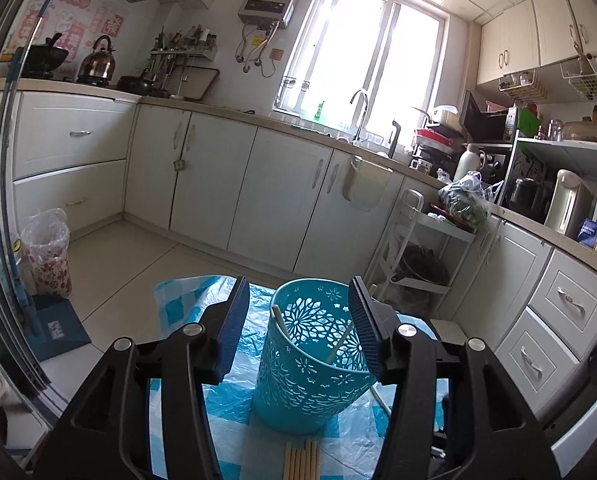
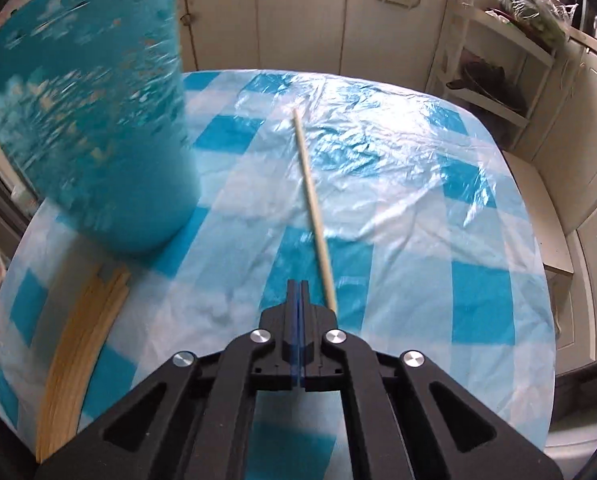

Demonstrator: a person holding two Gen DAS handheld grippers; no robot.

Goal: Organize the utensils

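Left gripper [image 1: 296, 330] half spread, blue pads either side of the teal holder [image 1: 312, 364] yet pressing on neither wall; right pad just beside the rim, left pad apart from it

Right gripper [image 2: 298, 286] clamped tight, pads meeting with nothing between; single chopstick [image 2: 313, 208] just right of the tips, lying flat, running away across the tablecloth [image 2: 418, 200]

Teal holder: pierced plastic cup with floral cut-outs, standing on the blue-and-white checked plastic cloth, tilted a little in the left wrist view; blurred and leaning at upper left of the right wrist view

Inside the holder: two pale chopsticks [image 1: 279, 322], one against the near-left wall, one leaning to the right

Just in front of the holder's base, toward the camera: bundle of pale wooden chopsticks [image 1: 301, 460], lying side by side on the cloth; same bundle [image 2: 70, 360] below the holder in the right wrist view, bowed by the lens

Behind the holder: white kitchen cabinets [image 1: 202, 184], bright window [image 1: 362, 52], tap over the counter

Left of the holder, on the floor: bin with a clear liner [image 1: 46, 252]
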